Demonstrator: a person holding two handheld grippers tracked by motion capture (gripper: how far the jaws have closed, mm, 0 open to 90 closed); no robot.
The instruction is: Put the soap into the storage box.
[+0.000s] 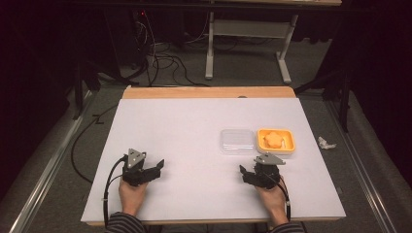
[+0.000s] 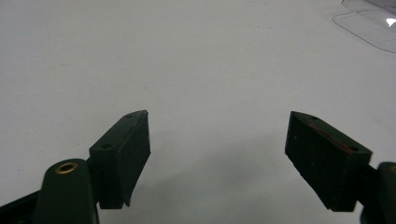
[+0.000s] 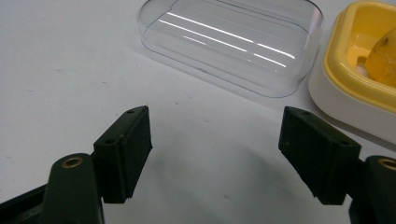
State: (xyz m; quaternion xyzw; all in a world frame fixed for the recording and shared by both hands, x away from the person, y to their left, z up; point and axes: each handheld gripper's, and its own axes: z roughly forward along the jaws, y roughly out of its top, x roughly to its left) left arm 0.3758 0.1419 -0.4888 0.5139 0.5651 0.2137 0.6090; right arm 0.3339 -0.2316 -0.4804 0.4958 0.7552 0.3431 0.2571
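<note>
A yellow and white container (image 1: 276,141) sits on the right half of the white table (image 1: 184,136), with an orange flower-shaped piece (image 1: 274,139) inside it. A clear plastic lid (image 1: 236,141) lies flat just left of it. My right gripper (image 1: 247,171) rests low on the table just in front of the container, open, nothing between its jaws. In the right gripper view the lid (image 3: 229,44) lies ahead and the container (image 3: 359,74) is at the right. My left gripper (image 1: 159,166) rests at the front left, open and empty (image 2: 217,158).
A crumpled white scrap (image 1: 325,142) lies on the floor right of the table. Cables (image 1: 160,58) and a desk frame (image 1: 248,43) stand beyond the far edge. A wooden strip (image 1: 209,92) borders the table's far side.
</note>
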